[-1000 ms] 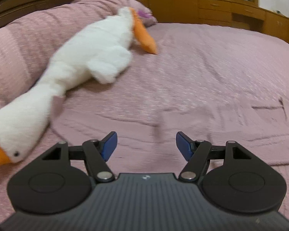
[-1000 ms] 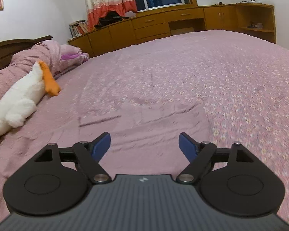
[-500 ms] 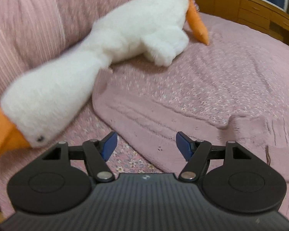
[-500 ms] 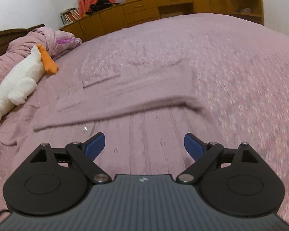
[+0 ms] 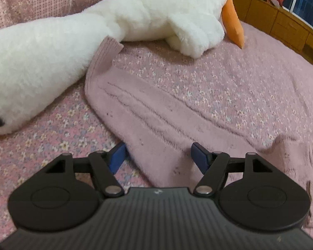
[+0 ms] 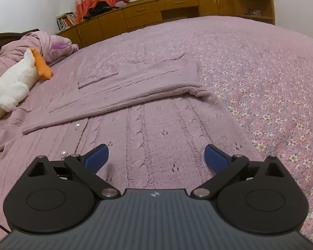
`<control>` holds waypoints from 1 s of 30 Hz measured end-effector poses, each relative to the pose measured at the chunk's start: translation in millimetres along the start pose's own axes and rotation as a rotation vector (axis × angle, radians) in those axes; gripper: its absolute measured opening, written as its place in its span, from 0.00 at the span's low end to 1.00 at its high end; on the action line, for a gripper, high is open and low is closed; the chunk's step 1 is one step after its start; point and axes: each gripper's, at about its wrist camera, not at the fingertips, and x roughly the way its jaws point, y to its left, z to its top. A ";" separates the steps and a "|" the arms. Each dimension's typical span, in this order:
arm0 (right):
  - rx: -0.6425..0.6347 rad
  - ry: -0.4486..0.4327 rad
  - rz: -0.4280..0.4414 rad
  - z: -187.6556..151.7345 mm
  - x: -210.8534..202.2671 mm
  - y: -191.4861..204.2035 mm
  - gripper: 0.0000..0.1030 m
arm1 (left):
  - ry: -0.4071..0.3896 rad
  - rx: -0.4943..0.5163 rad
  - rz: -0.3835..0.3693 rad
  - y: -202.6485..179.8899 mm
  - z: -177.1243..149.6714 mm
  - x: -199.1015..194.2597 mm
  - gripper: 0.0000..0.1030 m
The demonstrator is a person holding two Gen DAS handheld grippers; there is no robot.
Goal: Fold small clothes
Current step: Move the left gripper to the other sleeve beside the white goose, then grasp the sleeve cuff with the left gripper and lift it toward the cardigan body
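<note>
The left tongs [image 5: 158, 155], jaws opening, hang over a pink sweater [image 5: 156, 112] sleeve on the bed [image 5: 260, 79]; a white toy goose [image 5: 106, 27] lies at eleven o'clock.

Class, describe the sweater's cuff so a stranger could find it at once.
Start at the pink floral bedspread and find the white plush goose. The sweater lies beside it; the cuff is the ribbed sleeve end touching the goose's neck, plain against the flowered cover.
</note>
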 end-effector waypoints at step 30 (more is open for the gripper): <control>0.050 -0.056 0.019 -1.0 7.4 -7.4 1.00 | -0.346 -0.018 -0.097 11.3 21.4 -105.4 0.13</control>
